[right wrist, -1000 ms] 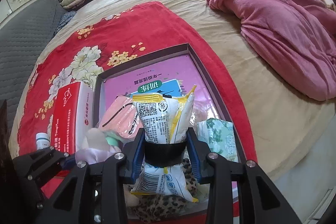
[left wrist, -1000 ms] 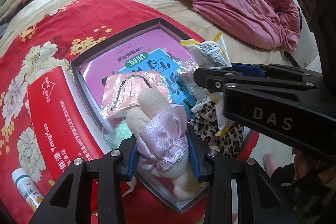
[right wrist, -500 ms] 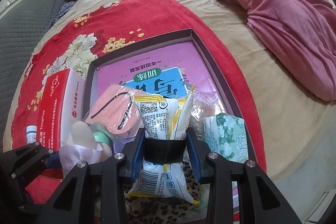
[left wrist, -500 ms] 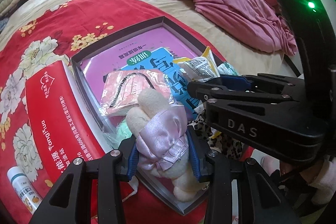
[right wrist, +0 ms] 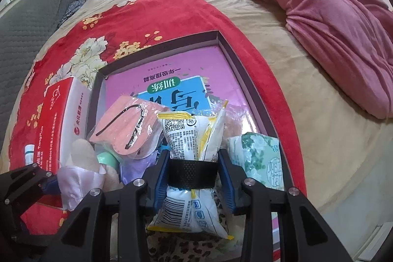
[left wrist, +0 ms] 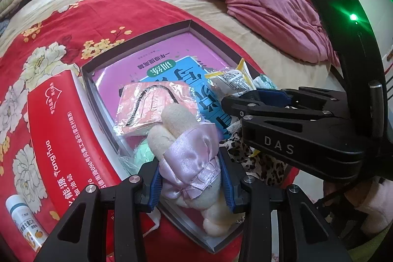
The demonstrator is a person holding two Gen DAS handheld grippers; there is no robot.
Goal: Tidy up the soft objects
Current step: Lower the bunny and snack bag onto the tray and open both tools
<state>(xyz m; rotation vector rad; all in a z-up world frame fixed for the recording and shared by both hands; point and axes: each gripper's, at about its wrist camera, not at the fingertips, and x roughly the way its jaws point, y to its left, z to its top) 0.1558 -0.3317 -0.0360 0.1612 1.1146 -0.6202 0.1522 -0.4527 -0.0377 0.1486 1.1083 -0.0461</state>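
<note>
Plush toy (left wrist: 189,158) in lilac satin clamped by left gripper (left wrist: 190,184), over near corner of dark tray (left wrist: 137,37) | right wrist: right gripper (right wrist: 192,179) pinching white-yellow snack pouch (right wrist: 191,139) at waist, above leopard cloth (right wrist: 196,247), tissue pack (right wrist: 258,158) just beside

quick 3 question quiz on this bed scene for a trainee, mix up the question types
1. True or false: the left gripper is shut on the plush toy.
2. What does the right gripper hold? A) tissue pack B) white snack bag C) small bottle
3. Fill in: the purple book lies inside the dark ____.

Key: 1 true; 2 B; 3 tray
</note>
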